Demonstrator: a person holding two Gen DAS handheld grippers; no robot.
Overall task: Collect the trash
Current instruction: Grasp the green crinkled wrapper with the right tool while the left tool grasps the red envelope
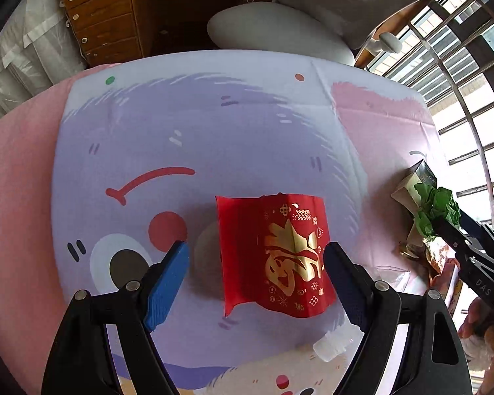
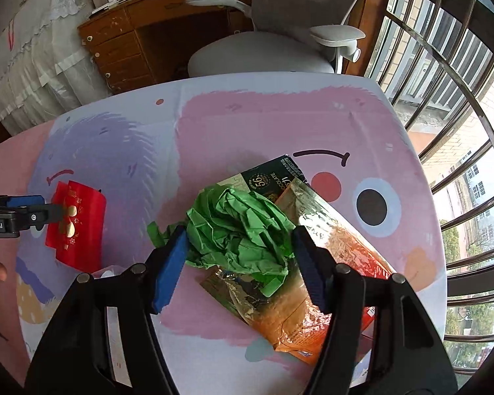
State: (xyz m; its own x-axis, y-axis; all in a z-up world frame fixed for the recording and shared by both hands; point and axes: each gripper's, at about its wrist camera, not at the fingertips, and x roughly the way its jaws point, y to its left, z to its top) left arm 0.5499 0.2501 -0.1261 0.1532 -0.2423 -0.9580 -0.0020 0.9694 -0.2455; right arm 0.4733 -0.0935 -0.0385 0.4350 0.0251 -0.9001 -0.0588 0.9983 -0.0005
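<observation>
Left wrist view: left gripper (image 1: 256,256) jaws wide, set either side of a red envelope (image 1: 273,256) with gold print. The envelope is bent and partly raised off the tablecloth (image 1: 214,125); the right pad looks to be at its edge, the left pad well clear, so no grip is shown. A small clear plastic piece (image 1: 334,345) lies just below the envelope, toward the near edge of the cloth.

Right wrist view: right gripper (image 2: 238,250) jaws moderately wide, straddling a crumpled green paper ball (image 2: 240,230). The blue left pad touches the ball; whether the right pad touches cannot be told. The ball sits on top of an orange foil wrapper (image 2: 313,296) and a dark chocolate box (image 2: 273,174), all near the right edge of the cloth, beside a printed eye. The red envelope (image 2: 79,227) shows toward the left edge, well apart from this pile.

Beyond the far edge: grey office chair (image 2: 280,33), wooden desk (image 2: 131,42).
</observation>
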